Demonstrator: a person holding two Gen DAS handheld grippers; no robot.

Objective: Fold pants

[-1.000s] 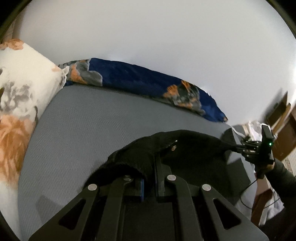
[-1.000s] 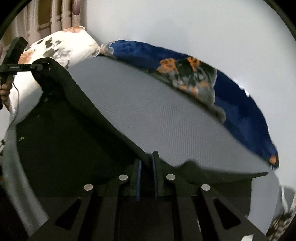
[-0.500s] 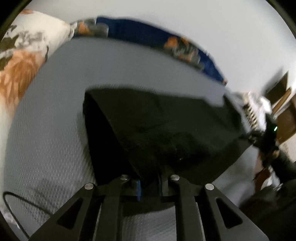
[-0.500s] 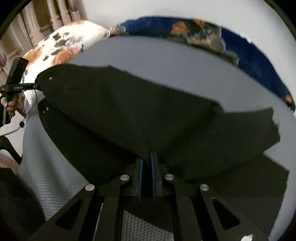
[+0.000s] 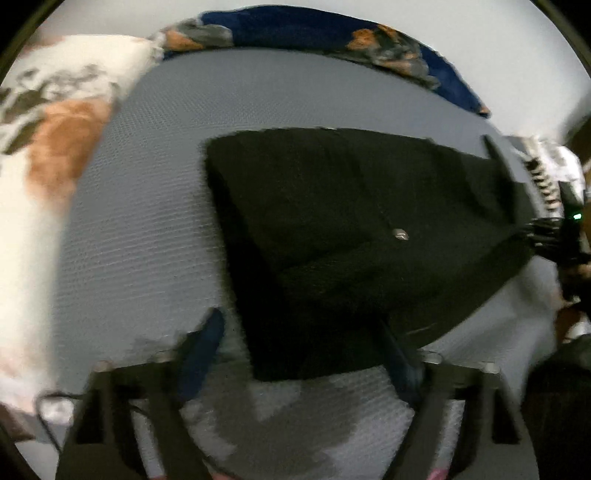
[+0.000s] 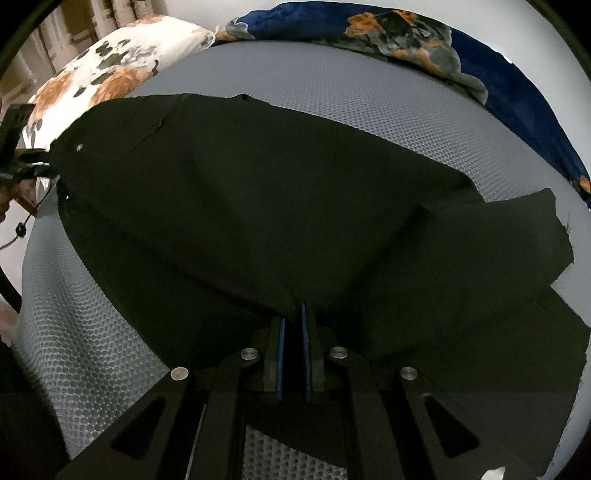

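Observation:
Black pants [image 5: 351, 236] lie folded over on the grey bed [image 5: 147, 221], a metal button [image 5: 400, 234] showing on the top layer. My left gripper [image 5: 299, 354] is open, its blue-padded fingers [image 5: 201, 350] spread to either side of the near edge of the pants. My right gripper [image 6: 293, 317] is shut on a pinch of the pants [image 6: 258, 206] at their near edge. In the left wrist view it shows at the far right [image 5: 532, 232], holding the cloth's corner. The left gripper [image 6: 40, 162] shows at the left edge of the right wrist view.
A white floral pillow [image 5: 48, 155] lies at the left and a blue floral blanket [image 5: 332, 33] along the far edge by the white wall. The mattress cover [image 6: 92, 350] drops off at the near edge. A cable [image 6: 22, 229] hangs by the left gripper.
Both grippers brought the lifted pants edge down over the lower layer on the bed. The left gripper has opened and let go of the cloth; the right stays shut on it.

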